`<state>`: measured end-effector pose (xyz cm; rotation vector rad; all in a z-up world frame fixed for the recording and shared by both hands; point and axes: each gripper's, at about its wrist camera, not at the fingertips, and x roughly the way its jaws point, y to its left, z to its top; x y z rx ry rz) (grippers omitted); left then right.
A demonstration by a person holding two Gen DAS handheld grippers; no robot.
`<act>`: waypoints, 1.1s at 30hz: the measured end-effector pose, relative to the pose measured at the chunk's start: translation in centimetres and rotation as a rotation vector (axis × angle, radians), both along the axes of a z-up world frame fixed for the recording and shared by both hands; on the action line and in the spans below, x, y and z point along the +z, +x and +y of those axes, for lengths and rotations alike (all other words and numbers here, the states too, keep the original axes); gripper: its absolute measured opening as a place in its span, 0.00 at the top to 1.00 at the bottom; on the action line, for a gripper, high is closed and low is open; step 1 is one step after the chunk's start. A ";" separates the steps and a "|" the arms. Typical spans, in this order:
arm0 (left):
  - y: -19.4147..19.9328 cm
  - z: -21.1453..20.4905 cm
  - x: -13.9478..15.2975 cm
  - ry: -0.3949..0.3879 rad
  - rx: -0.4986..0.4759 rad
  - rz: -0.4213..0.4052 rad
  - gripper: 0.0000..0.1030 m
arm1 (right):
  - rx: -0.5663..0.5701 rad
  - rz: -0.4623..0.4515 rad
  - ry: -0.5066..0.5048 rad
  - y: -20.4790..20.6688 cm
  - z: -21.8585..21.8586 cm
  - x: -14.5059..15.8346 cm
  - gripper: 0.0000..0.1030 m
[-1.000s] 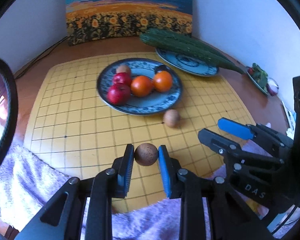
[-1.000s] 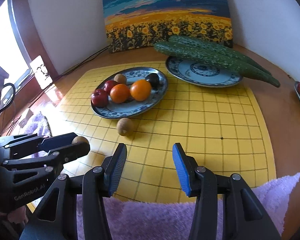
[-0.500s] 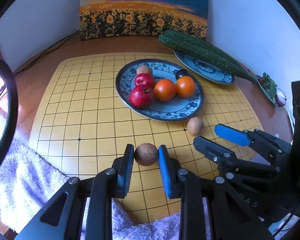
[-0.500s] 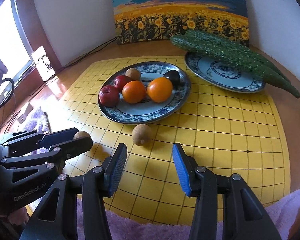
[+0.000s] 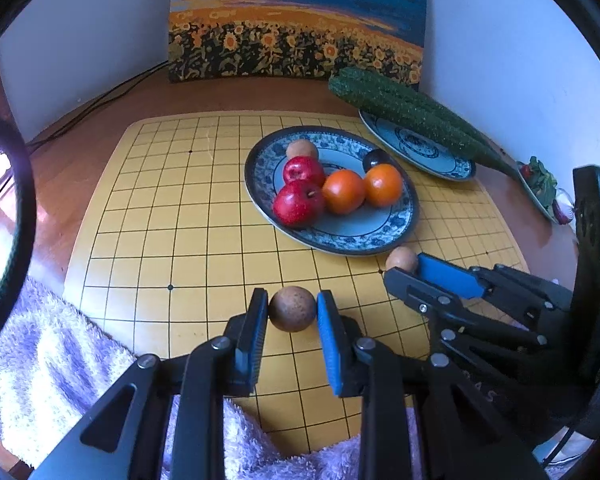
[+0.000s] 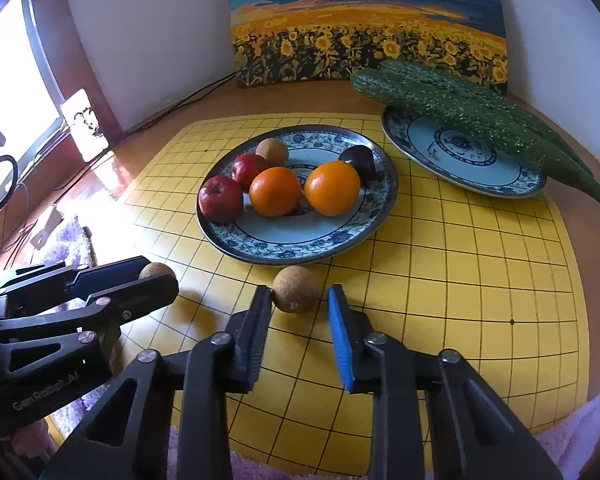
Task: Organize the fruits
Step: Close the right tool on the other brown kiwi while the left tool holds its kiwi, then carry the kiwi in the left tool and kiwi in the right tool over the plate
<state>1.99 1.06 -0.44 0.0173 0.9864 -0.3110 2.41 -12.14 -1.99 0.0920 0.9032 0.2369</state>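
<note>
**Fruit sorting: both claws at small brown fruits in front of the fruit plate**

The landmark is the large round blue-and-white patterned china plate [image 5: 340, 246], which sits on a yellow mat with a black grid [image 5: 180, 220]. On the plate are two red apples [image 5: 298, 203], two oranges [image 5: 343, 191], one round tan fruit [image 5: 302, 149] at its far-left rim and one dark, near-black fruit [image 5: 374, 158] at its far-right rim.

The left gripper [image 5: 292, 312] is in front of the plate, toward its left. Its jaws stand narrow, and both blue pads press on a round brown speckled fruit [image 5: 292, 309], which is held at the fingertips.

The right gripper [image 6: 296, 300] is just in front of the plate's near rim. Its jaws have just been closing and now stand narrow around a second round brown fruit [image 6: 296, 289], which lies on the mat close to the rim. One pad touches this fruit. Contact at the other pad cannot be made out.

Beyond the plate, to its right, is a smaller blue-and-white plate [image 6: 460, 168] with long dark-green bumpy cucumbers [image 6: 460, 104] lying across it. Behind the plate, a sunflower-field painting [image 5: 296, 28] leans against the wall. A pale purple fluffy towel [image 5: 40, 360] lies at the near edge of the mat.
</note>
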 end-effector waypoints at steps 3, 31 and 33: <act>0.1 0.0 0.1 -0.003 0.001 -0.003 0.74 | 0.009 -0.004 -0.012 0.0 0.2 0.0 0.75; 2.5 -3.1 1.4 -0.012 -0.044 -0.065 0.75 | -0.011 -0.057 -0.005 0.7 -1.8 2.1 0.75; 2.7 -2.9 1.6 -0.013 -0.037 -0.074 0.75 | -0.012 -0.062 -0.011 0.9 -2.0 2.3 0.75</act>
